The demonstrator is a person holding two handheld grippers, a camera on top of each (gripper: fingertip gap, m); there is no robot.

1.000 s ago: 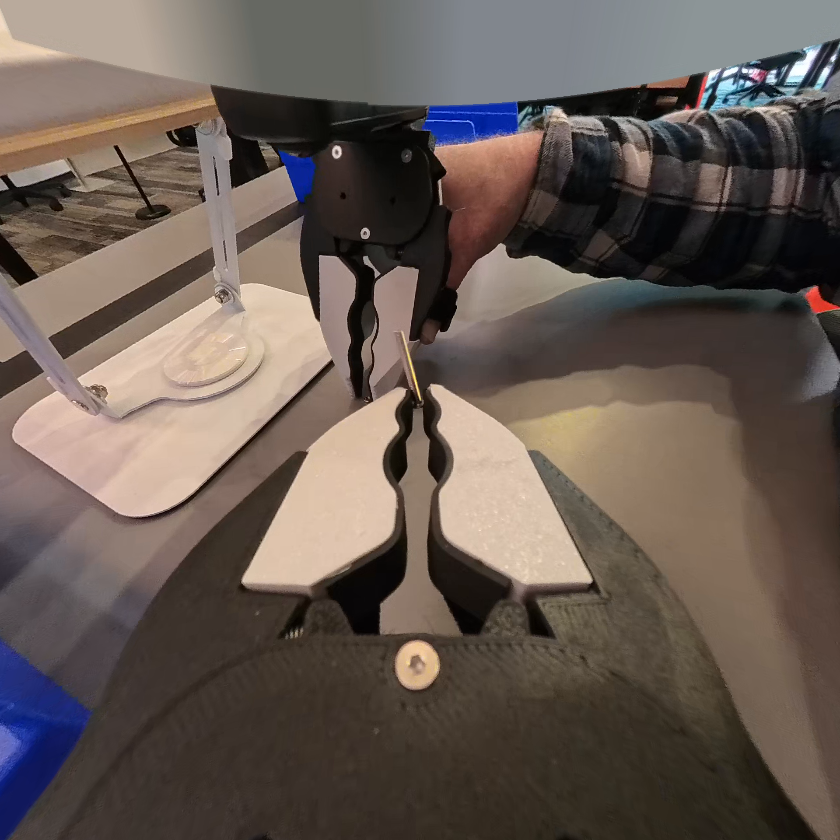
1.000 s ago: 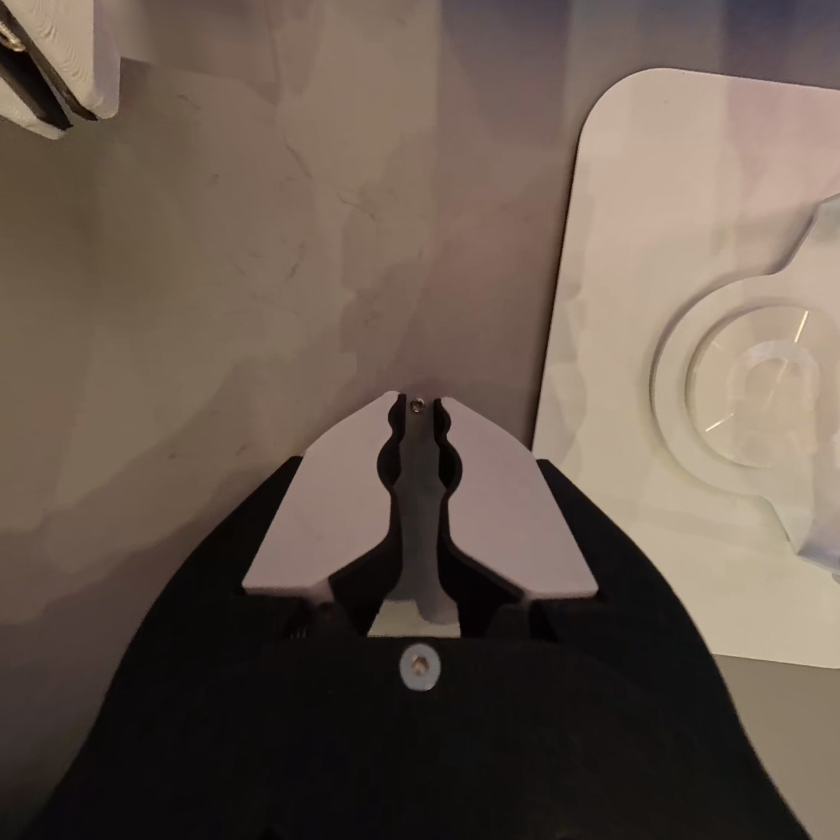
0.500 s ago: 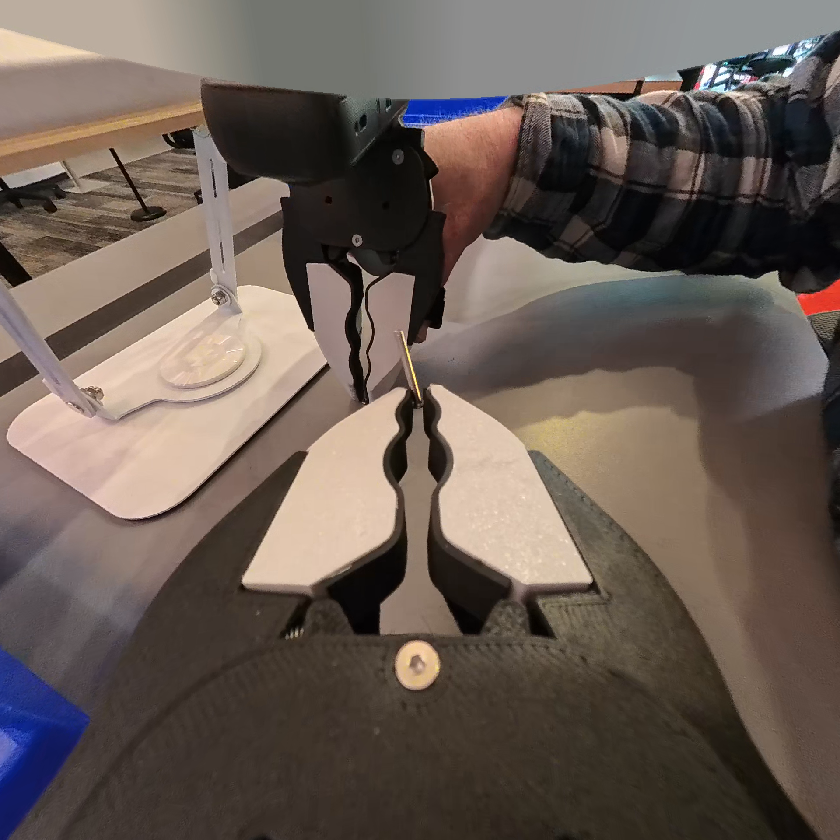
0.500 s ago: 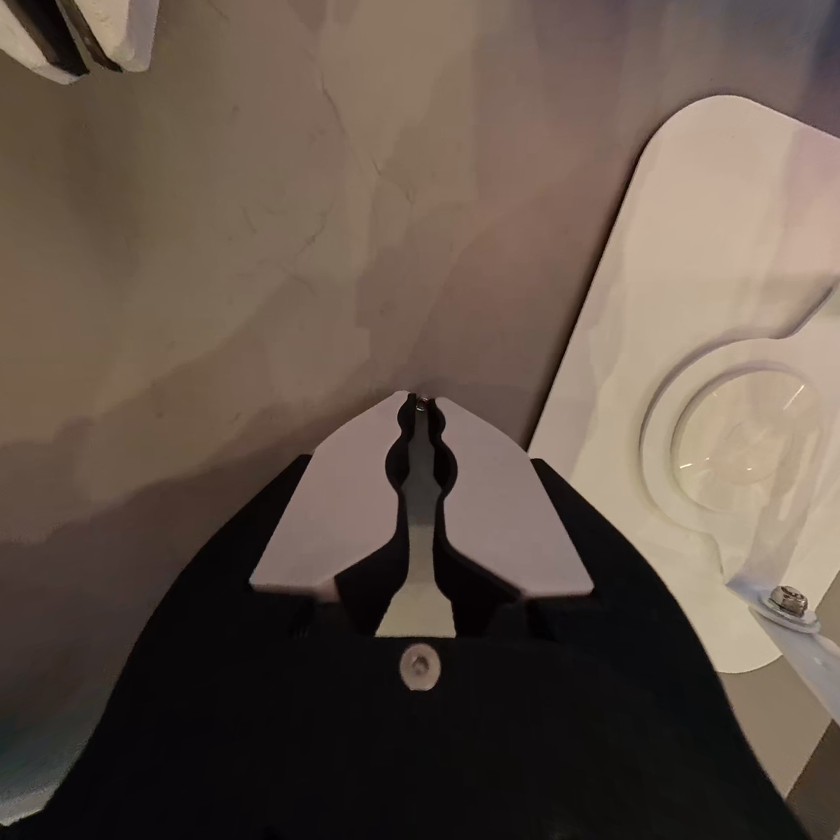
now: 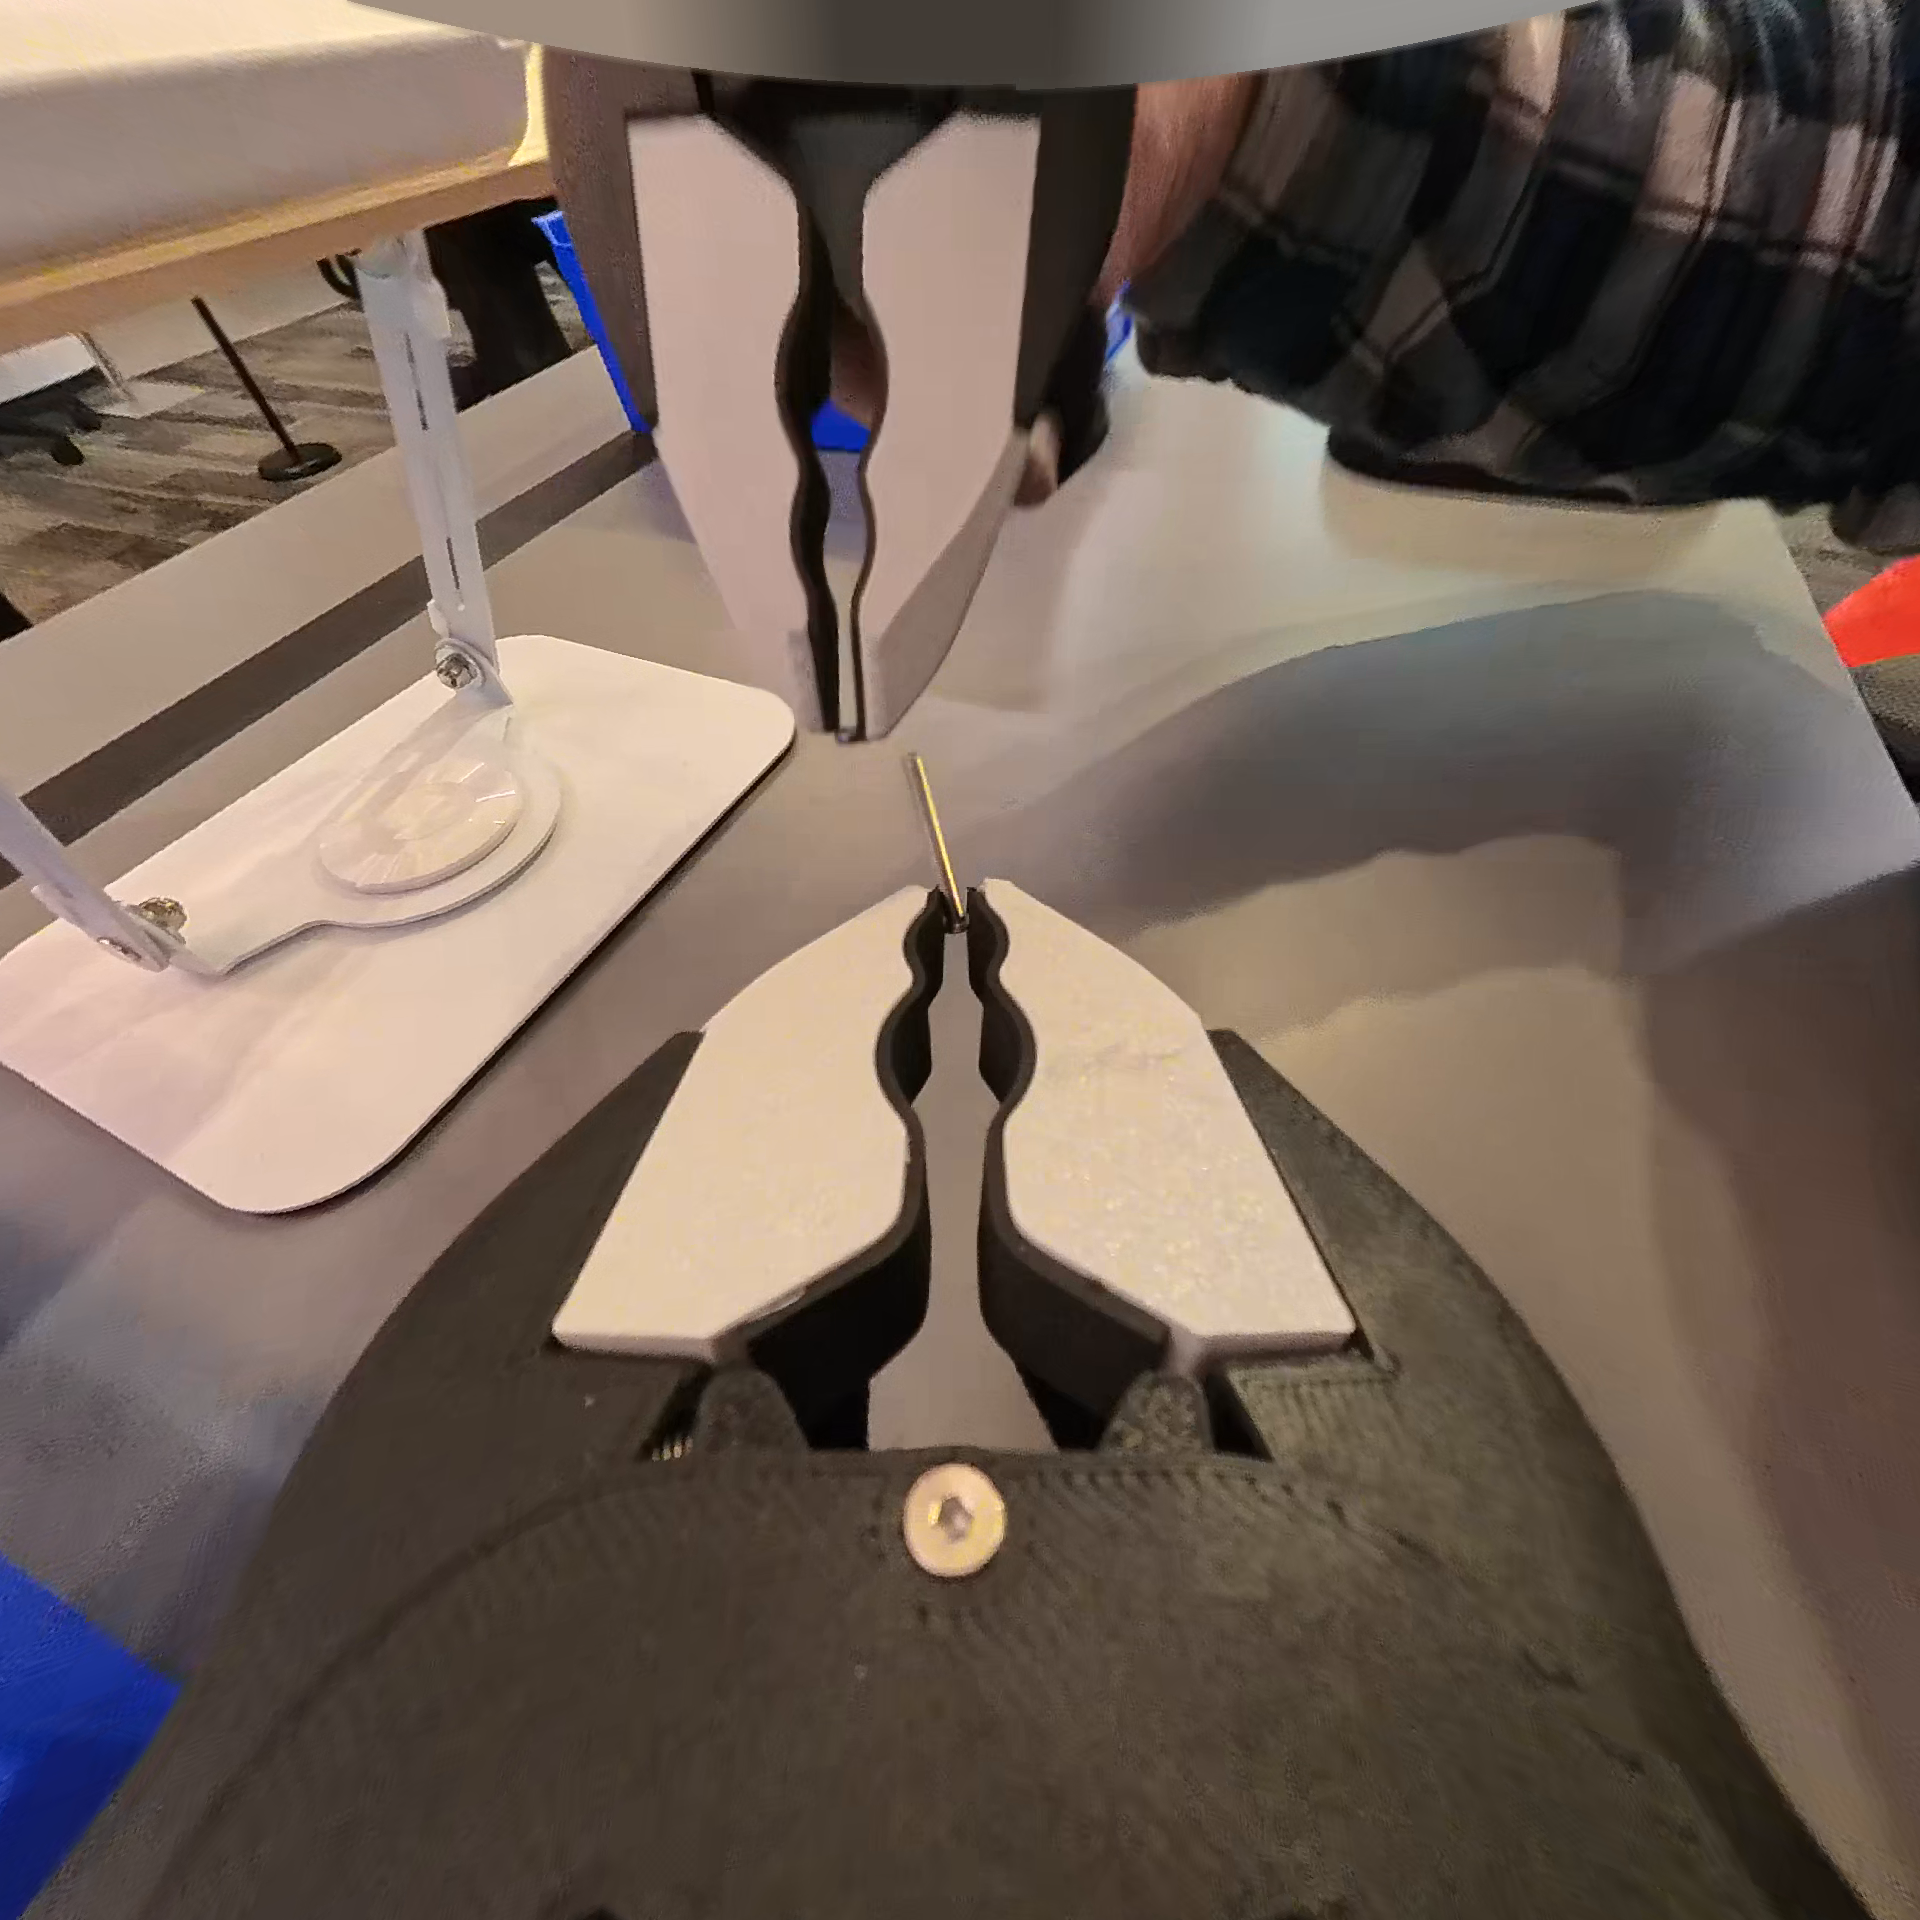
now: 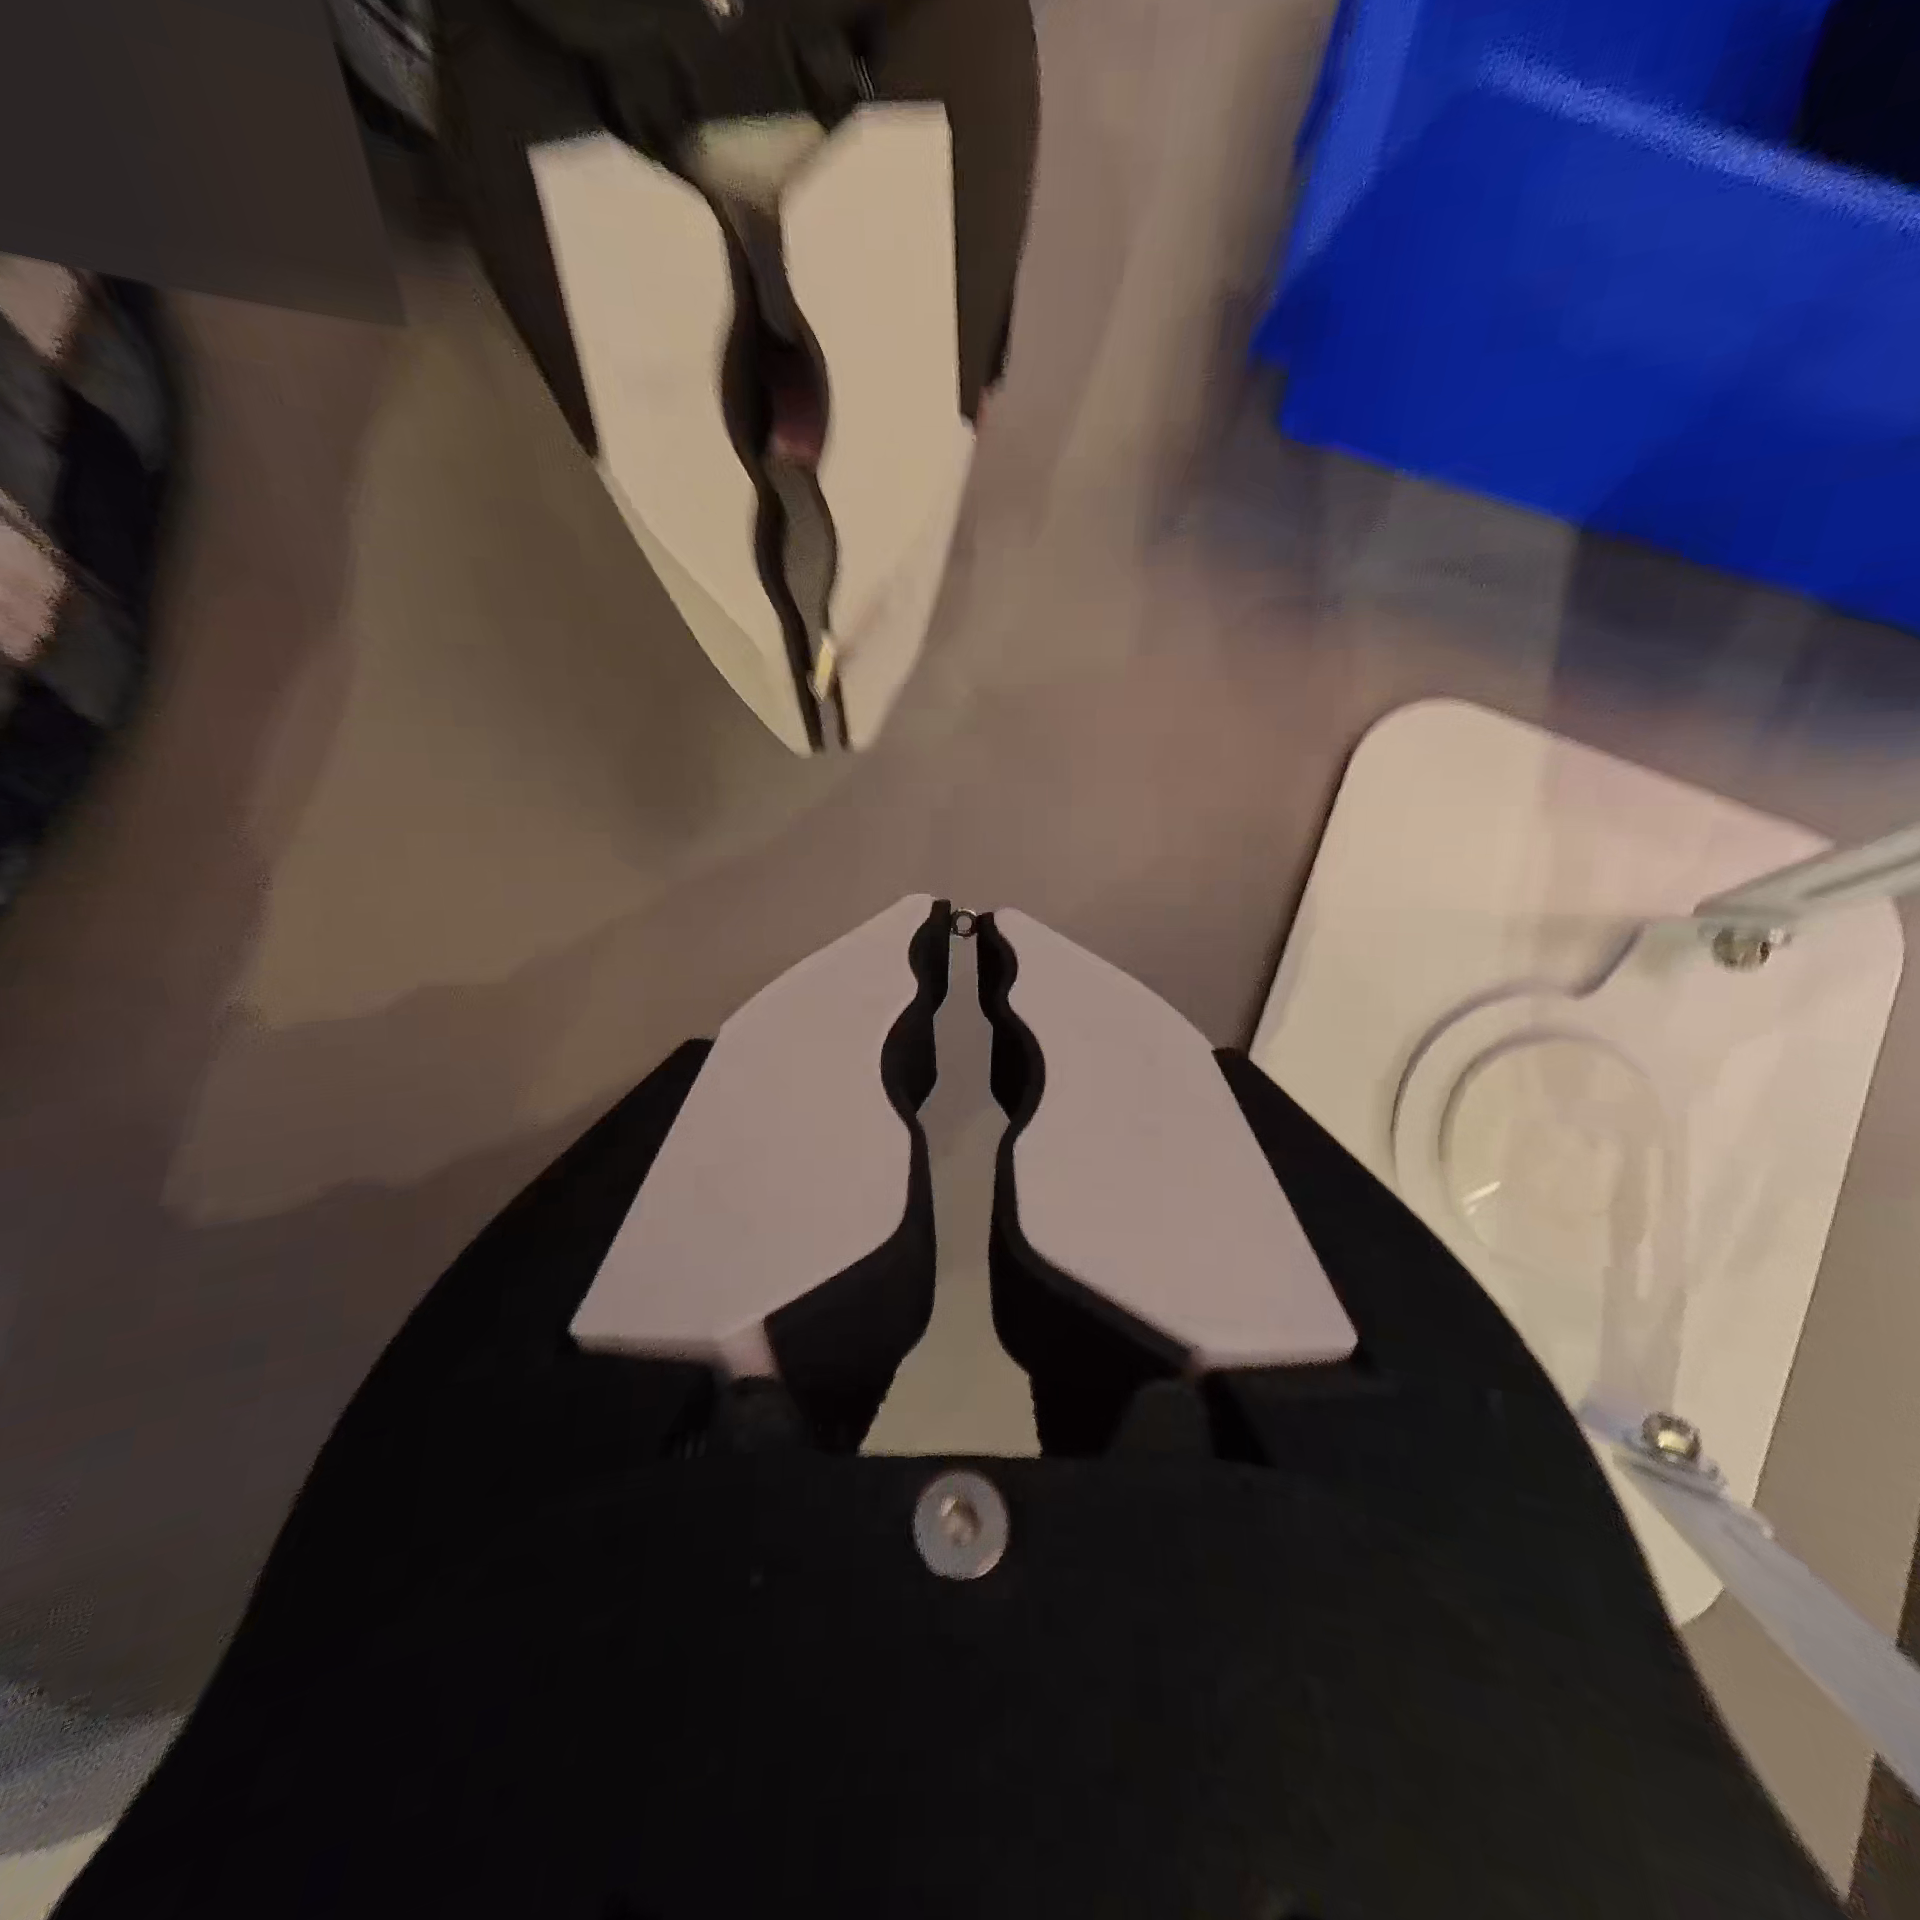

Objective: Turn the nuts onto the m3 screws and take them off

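Fingers (image 5: pixel 790 1081) of left gripper (image 5: pixel 954 904): white plates with black wavy inner pads, drawn almost together, tips pinching the base of a thin metal pin (image 5: pixel 933 847). Pin stands out beyond the tips, tilted slightly left, above the grey table (image 5: pixel 1299 1039).

Items, left to right, left wrist view:
- Blue bin (image 5: pixel 62 1704), near left corner, partly in view.
- White stand base (image 5: pixel 312 1039), flat plate with rounded corners, on the table left of the left gripper; carries a round clear disc (image 5: pixel 436 836) and slim white struts (image 5: pixel 426 447) bolted to it.
- Right gripper (image 5: pixel 847 727), far centre, pointing toward the camera, tips just beyond the free end of the pin, apart from it; fingers nearly closed.
- Plaid sleeve (image 5: pixel 1558 260), far right, behind the right gripper.

Items, left to right, right wrist view:
- Left gripper (image 6: pixel 821 738), far centre-left, blurred, a small bright sliver between its tips.
- Right gripper (image 6: pixel 964 920), near centre, fingers (image 6: pixel 1122 1122) nearly closed on a tiny metal ring (image 6: pixel 964 923) at the very tips, both pads against it.
- White stand base (image 6: pixel 1507 831), right of the right gripper.
- Blue bin (image 6: pixel 1610 260), far right.
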